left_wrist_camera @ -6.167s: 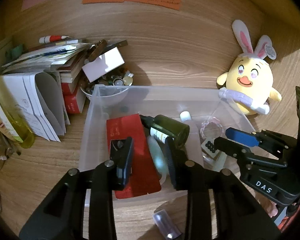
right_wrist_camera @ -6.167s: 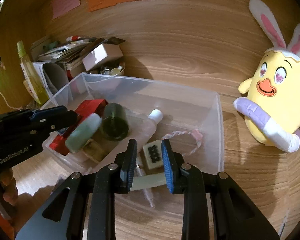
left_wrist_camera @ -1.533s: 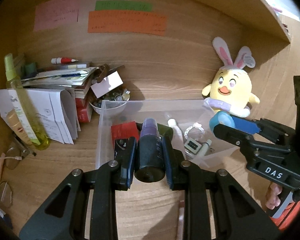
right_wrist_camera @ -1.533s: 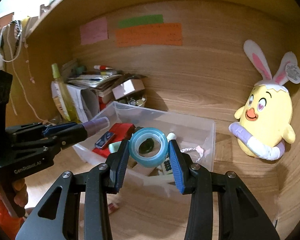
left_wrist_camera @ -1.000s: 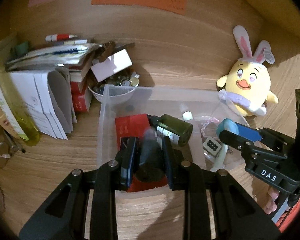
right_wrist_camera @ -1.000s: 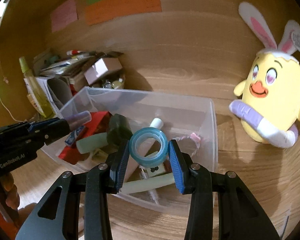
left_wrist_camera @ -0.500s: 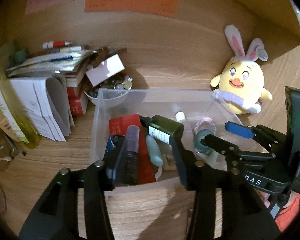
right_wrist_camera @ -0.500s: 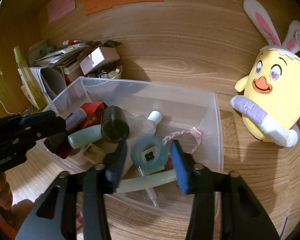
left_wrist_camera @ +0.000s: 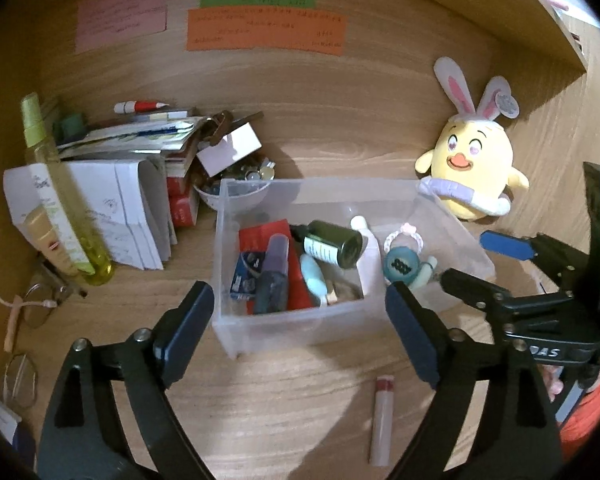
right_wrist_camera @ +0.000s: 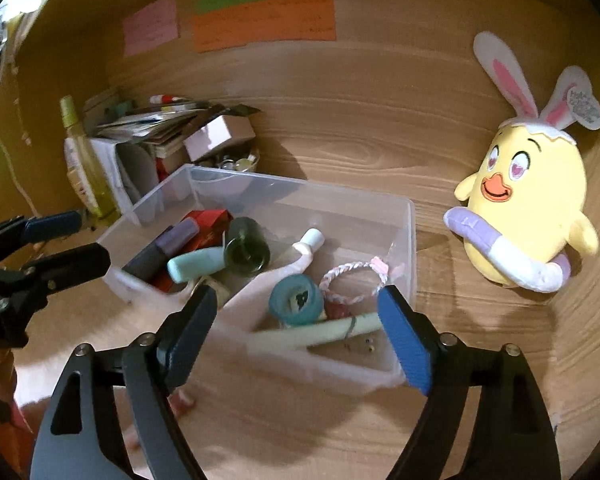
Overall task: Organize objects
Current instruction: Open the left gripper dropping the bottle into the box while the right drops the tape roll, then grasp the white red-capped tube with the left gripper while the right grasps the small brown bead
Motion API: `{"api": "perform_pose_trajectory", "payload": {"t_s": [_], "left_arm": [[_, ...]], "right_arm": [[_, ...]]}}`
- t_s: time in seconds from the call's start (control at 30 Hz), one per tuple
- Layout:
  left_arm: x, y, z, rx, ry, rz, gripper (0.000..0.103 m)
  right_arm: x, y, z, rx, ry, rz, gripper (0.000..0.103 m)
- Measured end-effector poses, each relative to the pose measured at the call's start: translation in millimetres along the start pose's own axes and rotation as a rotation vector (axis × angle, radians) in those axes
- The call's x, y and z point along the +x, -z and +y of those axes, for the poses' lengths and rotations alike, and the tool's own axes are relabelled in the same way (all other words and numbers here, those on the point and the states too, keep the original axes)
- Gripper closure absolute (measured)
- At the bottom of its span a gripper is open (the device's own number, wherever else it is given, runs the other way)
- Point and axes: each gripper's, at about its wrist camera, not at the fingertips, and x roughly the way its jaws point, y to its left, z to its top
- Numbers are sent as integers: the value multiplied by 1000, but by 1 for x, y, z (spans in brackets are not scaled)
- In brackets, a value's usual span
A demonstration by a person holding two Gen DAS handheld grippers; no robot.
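Two grippers are hovering with jaws spread wide and holding nothing: the left gripper [left_wrist_camera: 300,330] over the near-left end of the clear plastic bin [left_wrist_camera: 284,330]; the right gripper [right_wrist_camera: 298,328] over its near-right end; inside the bin, a purple-capped tube [left_wrist_camera: 274,272] is lying on a red packet [left_wrist_camera: 260,232], and a teal tape roll [right_wrist_camera: 297,300] is sitting beside a braided bracelet [right_wrist_camera: 354,282]; a small tube [left_wrist_camera: 381,420] is lying on the wooden desk [left_wrist_camera: 284,408] in front of the bin.

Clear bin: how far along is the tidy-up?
Done: tape roll and purple-capped bottle lie in the clear bin. In hand: nothing; left gripper and right gripper are open. Left: small tube on the desk in front.
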Motion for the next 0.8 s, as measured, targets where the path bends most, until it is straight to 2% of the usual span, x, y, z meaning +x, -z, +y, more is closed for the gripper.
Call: {"api": "perform_pose_trajectory", "payload": {"t_s": [0.4,0.8], "left_arm": [[-6,32,0,-2,-19,68,13],[-2,66,2,-9,-31,158,13]], "right_arm": [[-34,38,14,-62,-78,33,22],[-32,83,29,-65,-178,131,22]]}}
